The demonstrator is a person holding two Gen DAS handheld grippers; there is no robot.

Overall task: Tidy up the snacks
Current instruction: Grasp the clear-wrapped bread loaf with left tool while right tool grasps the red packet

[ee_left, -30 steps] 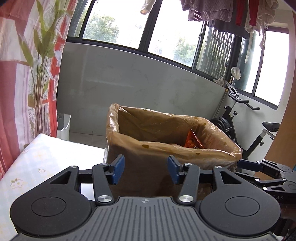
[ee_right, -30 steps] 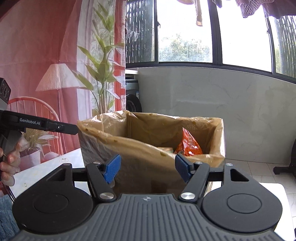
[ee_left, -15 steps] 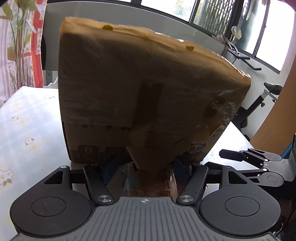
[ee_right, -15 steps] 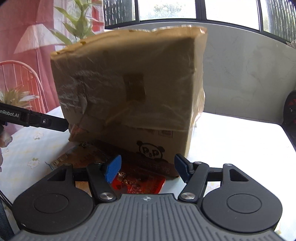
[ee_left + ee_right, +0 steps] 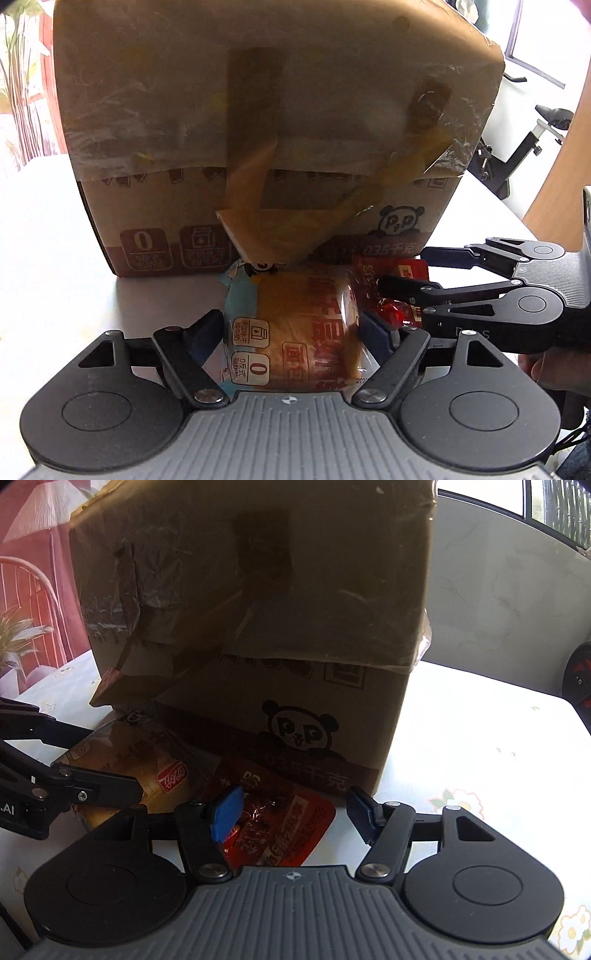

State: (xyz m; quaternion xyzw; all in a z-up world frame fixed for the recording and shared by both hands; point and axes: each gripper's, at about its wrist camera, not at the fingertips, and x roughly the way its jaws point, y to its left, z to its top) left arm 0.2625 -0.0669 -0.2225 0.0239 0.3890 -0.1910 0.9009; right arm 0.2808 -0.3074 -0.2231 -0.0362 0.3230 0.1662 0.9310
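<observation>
Tall brown cardboard box [image 5: 280,122], tape-wrapped, panda print, on the white floral tabletop [image 5: 480,738]. Against the box's near bottom edge: clear-wrapped bread loaf packet [image 5: 295,332], lying between the opening jaws of the left gripper [image 5: 291,332]; red foil snack packet [image 5: 280,823] touching the loaf, under the parted, empty jaws of the right gripper [image 5: 295,812]. Bare tabletop right of box.

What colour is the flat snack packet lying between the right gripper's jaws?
Red, with a glossy foil look: the flat red snack packet shows best in the right wrist view.
</observation>
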